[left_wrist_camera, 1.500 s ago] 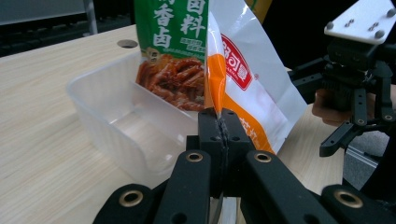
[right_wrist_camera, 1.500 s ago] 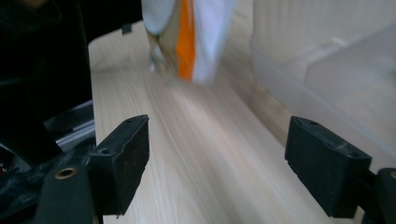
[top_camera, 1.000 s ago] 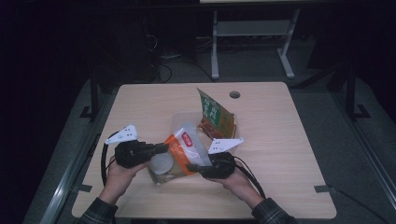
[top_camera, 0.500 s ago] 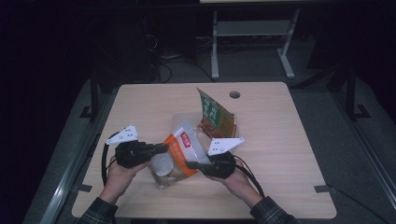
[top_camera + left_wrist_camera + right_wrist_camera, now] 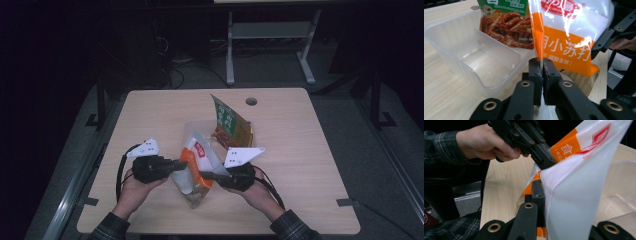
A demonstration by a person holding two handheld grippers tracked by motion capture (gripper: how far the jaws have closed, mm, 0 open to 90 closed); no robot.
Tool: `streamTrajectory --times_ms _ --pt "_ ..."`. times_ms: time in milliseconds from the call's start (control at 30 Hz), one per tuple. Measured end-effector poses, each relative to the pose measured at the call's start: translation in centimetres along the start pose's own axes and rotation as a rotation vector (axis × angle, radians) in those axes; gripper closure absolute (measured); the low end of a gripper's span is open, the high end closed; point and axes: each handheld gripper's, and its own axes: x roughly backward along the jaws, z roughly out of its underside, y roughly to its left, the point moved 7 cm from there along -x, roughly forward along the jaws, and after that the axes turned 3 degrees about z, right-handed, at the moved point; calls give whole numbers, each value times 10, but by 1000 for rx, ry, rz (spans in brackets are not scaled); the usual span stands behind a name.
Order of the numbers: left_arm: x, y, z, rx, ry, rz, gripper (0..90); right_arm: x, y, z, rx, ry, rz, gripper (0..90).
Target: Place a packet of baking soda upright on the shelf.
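Bag: an orange and white bag of powder (image 5: 196, 167) is held above the table (image 5: 300, 150), between the two grippers, just in front of a clear plastic tub (image 5: 461, 50).
Left gripper: the left gripper (image 5: 172, 164) has its jaws pressed together on the thin side seam of the bag; in the left gripper view almost no gap shows between them.
Right gripper: the right gripper (image 5: 209, 175) grips the opposite edge of the bag; in the right gripper view one jaw lies against the orange film, the other is hidden behind the white film, so I judge it closed on the bag.
Long axis: the bag stands tilted, its bottom near the person and its top leaning toward the tub.
Direction: the tub lies beyond the bag, away from the person; a green snack packet (image 5: 227, 122) leans upright in the far part of it.
Nearer hand: both hands seem equally near to the tub; I cannot tell which is closer.
Likely next move: probably carrying the bag forward into the free part of the tub.
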Motion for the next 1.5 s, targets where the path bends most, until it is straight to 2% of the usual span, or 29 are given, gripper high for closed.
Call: streamTrajectory --times_ms 167,333,500,633,833,867,967,1067,1267,1500 --pt "-1 2 2 -9 15 -11 755 1 4 -2 15 9 -12 900" --pt "2 4 4 -17 17 -42 607 2 9 -5 40 23 -34 900" --pt "6 4 9 -12 18 -54 530 8 9 -8 64 30 -39 900" --pt "9 2 17 -29 50 -66 482 14 8 -10 67 32 -41 900" --pt "14 -5 37 -18 100 -72 394 23 8 -19 81 34 -42 900" --pt "15 -6 41 -18 108 -73 387 23 7 -21 100 27 -43 900" --pt "20 -8 52 -2 127 -75 375 27 6 -28 118 29 -39 900" --pt "24 -9 60 24 125 -81 369 29 4 -34 134 29 -24 900" --pt "23 -3 68 43 137 -89 360 32 -10 -41 121 37 8 900" --pt "20 0 72 38 148 -91 349 21 -32 -45 111 68 54 900"
